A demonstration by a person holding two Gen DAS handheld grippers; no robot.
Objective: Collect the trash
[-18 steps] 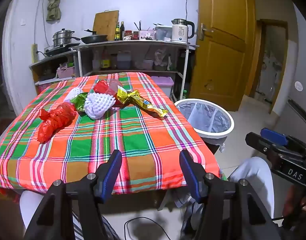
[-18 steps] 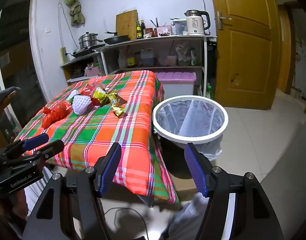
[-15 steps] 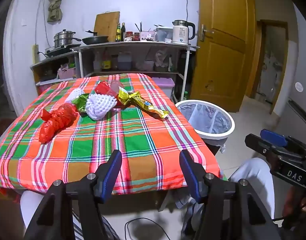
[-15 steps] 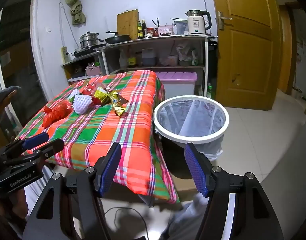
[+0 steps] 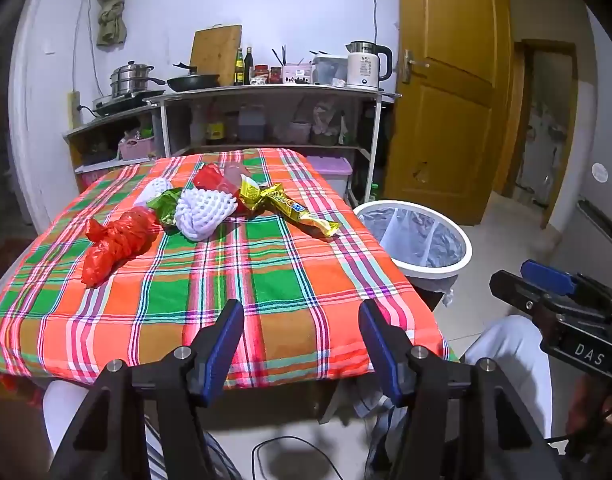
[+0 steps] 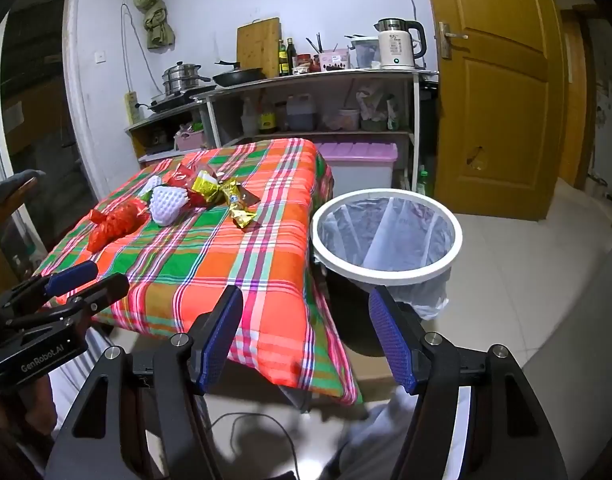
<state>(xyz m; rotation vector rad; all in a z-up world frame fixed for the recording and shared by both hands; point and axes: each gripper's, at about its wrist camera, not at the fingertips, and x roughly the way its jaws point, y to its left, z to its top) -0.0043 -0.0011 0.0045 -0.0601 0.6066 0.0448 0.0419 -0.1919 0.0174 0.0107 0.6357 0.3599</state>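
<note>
Trash lies on the far half of the plaid table (image 5: 266, 280): a red plastic bag (image 5: 114, 240), a white foam fruit net (image 5: 202, 214), a green wrapper (image 5: 166, 206), a red wrapper (image 5: 210, 178) and a long gold snack wrapper (image 5: 294, 208). The pile also shows in the right wrist view (image 6: 166, 204). A white-rimmed bin (image 6: 385, 236) with a clear liner stands right of the table. My left gripper (image 5: 300, 320) is open and empty, short of the table's near edge. My right gripper (image 6: 306, 320) is open and empty, near the table's front right corner.
Kitchen shelving (image 5: 266, 92) with pots, bottles and a kettle (image 5: 365, 64) stands behind the table. A purple-lidded storage box (image 6: 357, 160) sits under it. A wooden door (image 6: 493, 80) is at the right. A cable (image 6: 258, 428) lies on the tiled floor.
Both grippers have drifted slightly; the table and bin sit a little lower in the views. Both stay open and empty. The trash has not moved.
</note>
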